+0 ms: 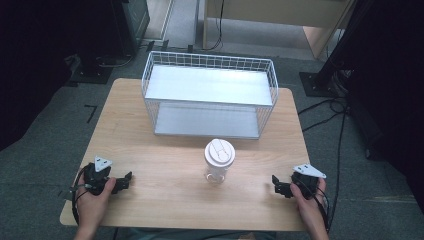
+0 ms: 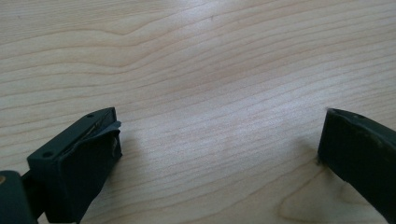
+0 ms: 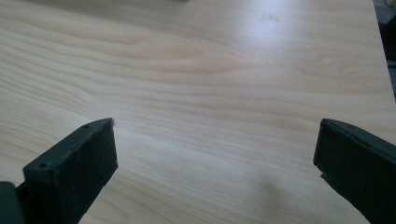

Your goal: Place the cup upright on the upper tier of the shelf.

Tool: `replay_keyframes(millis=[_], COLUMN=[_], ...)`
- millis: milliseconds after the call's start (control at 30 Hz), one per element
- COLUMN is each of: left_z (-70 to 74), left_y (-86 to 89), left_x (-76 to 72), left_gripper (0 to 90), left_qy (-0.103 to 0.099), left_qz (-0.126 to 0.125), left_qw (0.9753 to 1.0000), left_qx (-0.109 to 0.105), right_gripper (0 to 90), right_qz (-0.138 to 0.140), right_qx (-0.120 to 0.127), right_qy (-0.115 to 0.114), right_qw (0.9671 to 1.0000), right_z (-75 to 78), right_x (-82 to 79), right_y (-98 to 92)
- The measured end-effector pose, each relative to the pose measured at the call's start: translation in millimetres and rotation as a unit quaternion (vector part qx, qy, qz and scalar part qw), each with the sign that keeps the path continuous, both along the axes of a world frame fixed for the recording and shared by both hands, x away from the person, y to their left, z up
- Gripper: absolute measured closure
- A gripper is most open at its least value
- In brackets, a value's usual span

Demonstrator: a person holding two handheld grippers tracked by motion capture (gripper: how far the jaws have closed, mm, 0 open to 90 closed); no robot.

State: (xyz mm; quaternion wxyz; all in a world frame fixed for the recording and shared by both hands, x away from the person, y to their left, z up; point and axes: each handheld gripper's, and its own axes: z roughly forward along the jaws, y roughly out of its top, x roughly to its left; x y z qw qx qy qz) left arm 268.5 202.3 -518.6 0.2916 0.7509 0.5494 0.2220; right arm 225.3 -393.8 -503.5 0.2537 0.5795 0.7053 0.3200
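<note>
Wooden desk [image 1: 165, 165] on grey carpet. Two claws rest at near edge: left claw [image 1: 126, 181] released, jaws spread, nothing between; right claw [image 1: 278, 187] released likewise. Both gripper views give bare wood grain between jaws, detail high view lacks. One cup [image 1: 219, 160], white lid, stands mid-desk between claws, well apart from both. One white wire basket [image 1: 210, 95], two tiers, beyond cup.

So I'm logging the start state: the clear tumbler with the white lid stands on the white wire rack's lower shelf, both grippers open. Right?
Not quite. In the high view the clear tumbler with the white lid stands on the wooden table, in front of the white wire rack. The left gripper and right gripper are open.
</note>
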Motion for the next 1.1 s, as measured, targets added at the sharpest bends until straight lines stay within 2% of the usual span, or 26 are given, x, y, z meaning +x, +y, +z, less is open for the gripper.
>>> replay_keyframes(millis=[67, 100, 433, 667, 933, 1100], left_z=[-0.1, -0.1, 0.0, 0.0, 0.0, 0.0], left_y=[-1.1, -1.6, -2.1, -2.1, -2.0, -2.0], left_x=[0.3, 0.4, 0.5, 0.5, 0.5, 0.5], left_gripper=[0.0, 0.0, 0.0, 0.0, 0.0, 0.0], left_qy=[-0.001, -0.001, 0.0, 0.0, 0.0, 0.0], left_qz=[0.004, 0.005, 0.005, 0.005, 0.005, 0.005], left_qw=[1.0, 1.0, 1.0, 1.0, 1.0, 1.0], left_qx=[-0.001, 0.0, -0.001, -0.001, 0.0, -0.001], right_gripper=[0.0, 0.0, 0.0, 0.0, 0.0, 0.0], right_qz=[0.009, 0.023, 0.062, 0.083, 0.12, 0.14], right_qx=[0.004, 0.007, 0.028, 0.03, 0.051, 0.046], right_qy=[-0.008, -0.012, -0.04, -0.051, -0.052, -0.056], right_qw=[0.9999, 0.9996, 0.9969, 0.9948, 0.9901, 0.9875], right_z=[6.6, 13.6, 41.2, 52.2, 58.2, 60.3], right_x=[-0.6, -1.3, 0.1, 2.8, 3.4, 2.9], right_y=[7.0, 14.4, 46.8, 61.6, 82.0, 96.1])
